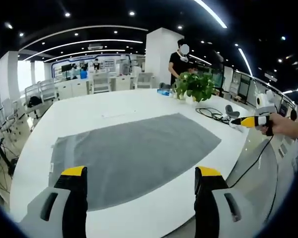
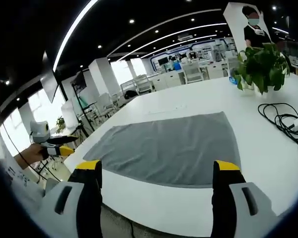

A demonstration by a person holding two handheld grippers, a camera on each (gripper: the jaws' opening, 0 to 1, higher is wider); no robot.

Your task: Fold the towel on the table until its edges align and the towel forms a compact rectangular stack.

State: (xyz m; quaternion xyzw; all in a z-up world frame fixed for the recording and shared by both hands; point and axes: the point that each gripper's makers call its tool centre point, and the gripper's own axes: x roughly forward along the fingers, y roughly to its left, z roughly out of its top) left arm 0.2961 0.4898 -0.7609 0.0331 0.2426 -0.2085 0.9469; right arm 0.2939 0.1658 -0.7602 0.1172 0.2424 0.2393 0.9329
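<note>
No text, label, brand, number or sign can be read in either view; the lit panels on the far wall [image 1: 97, 62] are too small and blurred to make out any lettering

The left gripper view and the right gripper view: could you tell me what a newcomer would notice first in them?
A large grey towel lies spread flat and unfolded on the white table. Near the table's far edge stands a leafy potted plant, with a coiled black cable beside it. In front, the left tool and the right tool both stand open, apart from the towel.
</note>
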